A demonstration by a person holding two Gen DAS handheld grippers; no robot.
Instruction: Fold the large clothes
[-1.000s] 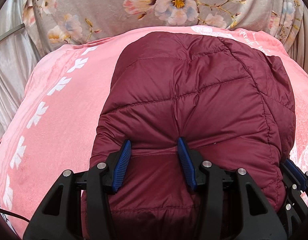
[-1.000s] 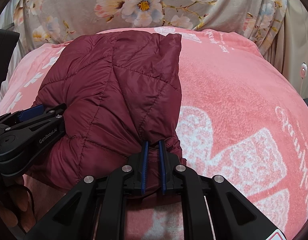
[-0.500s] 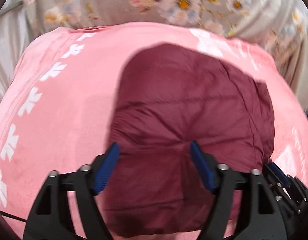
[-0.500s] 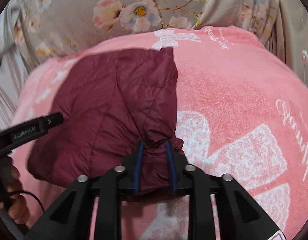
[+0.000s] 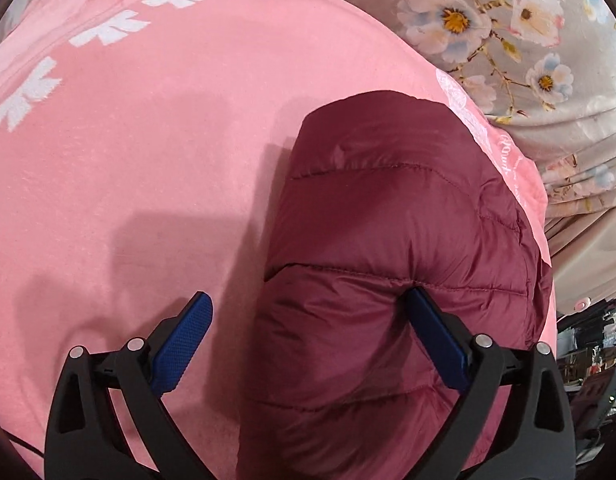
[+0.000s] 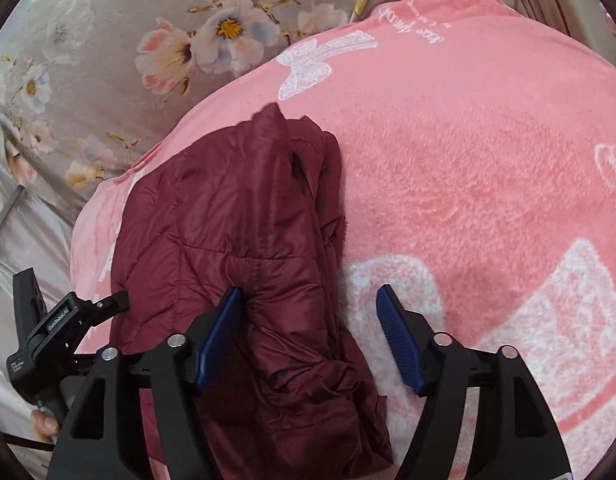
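A maroon quilted puffer jacket (image 5: 391, 240) lies folded in a bundle on the pink blanket (image 5: 148, 152). My left gripper (image 5: 308, 294) straddles its left edge with jaws opening wide. The right-hand pad rests against the fabric and the left-hand pad hangs over bare blanket. In the right wrist view the jacket (image 6: 236, 216) sits to the left. My right gripper (image 6: 308, 289) spans its right edge, jaws opening. One pad touches the jacket and the other stands clear over the blanket (image 6: 467, 152). Neither gripper pinches the cloth.
Grey floral fabric (image 5: 507, 40) rises behind the blanket, also in the right wrist view as floral fabric (image 6: 120, 40). The black body of the left tool (image 6: 64, 320) shows at the left edge, with a person's finger (image 6: 44, 424) below it. Household clutter (image 5: 587, 364) lies at the far right.
Both grippers have let go of the jacket and spread their jaws. The left one shifted left and rolled, the right one shifted right and rolled. The jacket now rests on the blanket.
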